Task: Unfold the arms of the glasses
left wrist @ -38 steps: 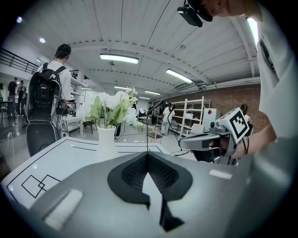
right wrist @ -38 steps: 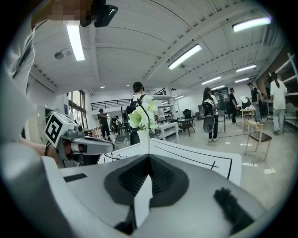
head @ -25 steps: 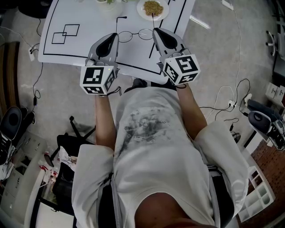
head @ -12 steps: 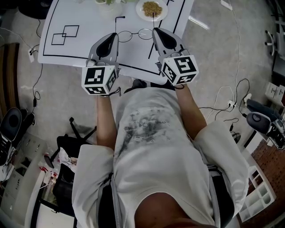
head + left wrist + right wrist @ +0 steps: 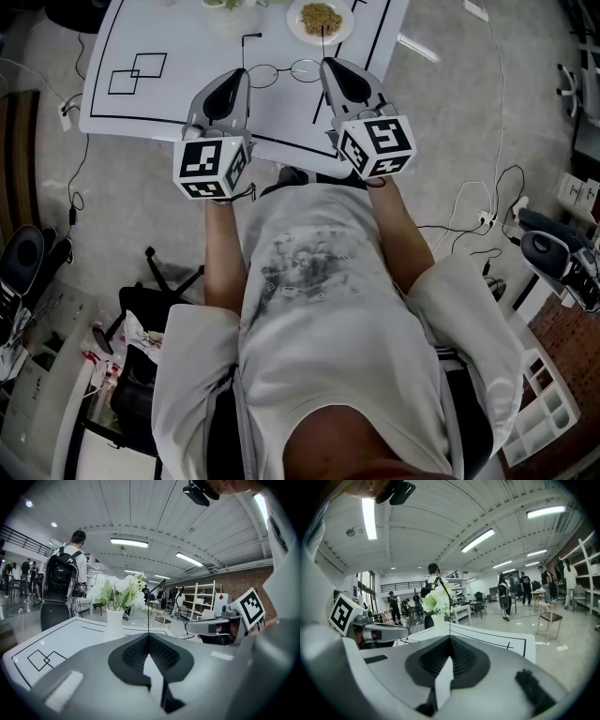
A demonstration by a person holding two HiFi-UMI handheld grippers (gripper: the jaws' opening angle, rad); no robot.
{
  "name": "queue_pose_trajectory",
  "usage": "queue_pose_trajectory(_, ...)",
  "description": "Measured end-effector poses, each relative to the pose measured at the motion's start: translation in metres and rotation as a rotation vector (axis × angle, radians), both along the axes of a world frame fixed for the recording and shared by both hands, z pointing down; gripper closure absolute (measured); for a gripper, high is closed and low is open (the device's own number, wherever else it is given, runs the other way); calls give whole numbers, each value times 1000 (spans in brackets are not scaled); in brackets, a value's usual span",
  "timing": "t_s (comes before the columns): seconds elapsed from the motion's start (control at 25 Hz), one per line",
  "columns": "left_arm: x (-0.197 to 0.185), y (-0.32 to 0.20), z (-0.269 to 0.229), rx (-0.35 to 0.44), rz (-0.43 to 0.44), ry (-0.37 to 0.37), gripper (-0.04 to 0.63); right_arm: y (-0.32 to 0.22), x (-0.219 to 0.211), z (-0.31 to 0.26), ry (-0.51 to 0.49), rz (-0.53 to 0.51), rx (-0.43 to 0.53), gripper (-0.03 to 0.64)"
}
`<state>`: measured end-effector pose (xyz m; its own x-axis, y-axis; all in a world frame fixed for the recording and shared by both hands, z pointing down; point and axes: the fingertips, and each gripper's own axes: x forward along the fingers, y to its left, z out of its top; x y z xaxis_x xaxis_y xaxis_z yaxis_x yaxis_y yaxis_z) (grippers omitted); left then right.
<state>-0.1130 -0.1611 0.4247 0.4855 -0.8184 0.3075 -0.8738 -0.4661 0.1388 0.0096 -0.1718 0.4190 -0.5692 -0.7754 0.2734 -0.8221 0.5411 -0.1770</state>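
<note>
Thin wire-rimmed glasses are held just above the white table, between my two grippers. My left gripper is shut on the left arm, which points away toward the far side. My right gripper is shut on the right arm, which also points away, over the plate. In the left gripper view the jaws of my left gripper are closed, and the dark arm rises straight from them. The right gripper view shows my right gripper closed on its arm in the same way.
A plate of food sits at the table's far edge, just beyond the right gripper. A white vase of flowers stands at the far side. Black lines and squares mark the tabletop. Chairs, cables and people surround the table.
Almost nothing: the left gripper has drifted very slightly to the right. Both grippers still hold the glasses' arms.
</note>
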Motion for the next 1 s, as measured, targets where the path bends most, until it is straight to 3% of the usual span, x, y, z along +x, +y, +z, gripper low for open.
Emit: queue_pose_trajectory(1.0, 0, 1, 5, -11, -9, 8, 588, 0, -1, 3, 13, 3, -5, 601)
